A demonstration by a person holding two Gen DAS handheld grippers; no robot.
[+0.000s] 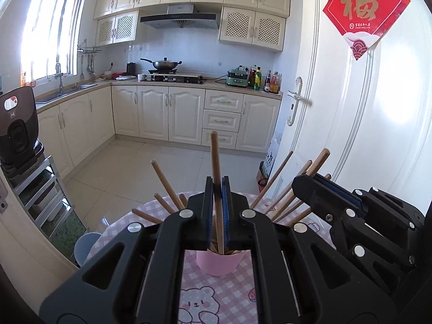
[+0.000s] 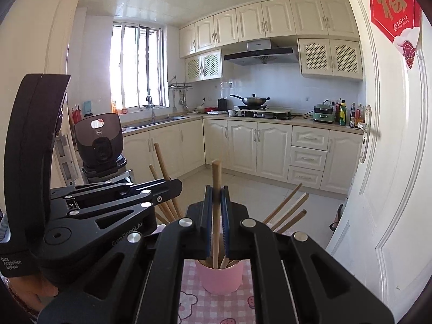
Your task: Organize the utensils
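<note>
A pink cup (image 1: 217,264) stands on a pink checked tablecloth (image 1: 216,297) and holds several wooden chopsticks that fan out. My left gripper (image 1: 217,189) is shut on one upright chopstick (image 1: 216,156) whose lower end is in the cup. My right gripper (image 2: 216,194) is shut on another upright chopstick (image 2: 216,178) that reaches down into the same cup (image 2: 220,276). The right gripper also shows at the right of the left wrist view (image 1: 332,189). The left gripper shows at the left of the right wrist view (image 2: 167,186).
The round table's far edge (image 1: 151,205) is just beyond the cup. A black rice cooker (image 1: 17,127) sits on a rack at the left. A white door (image 1: 364,108) stands close at the right. Kitchen counters lie beyond the tiled floor.
</note>
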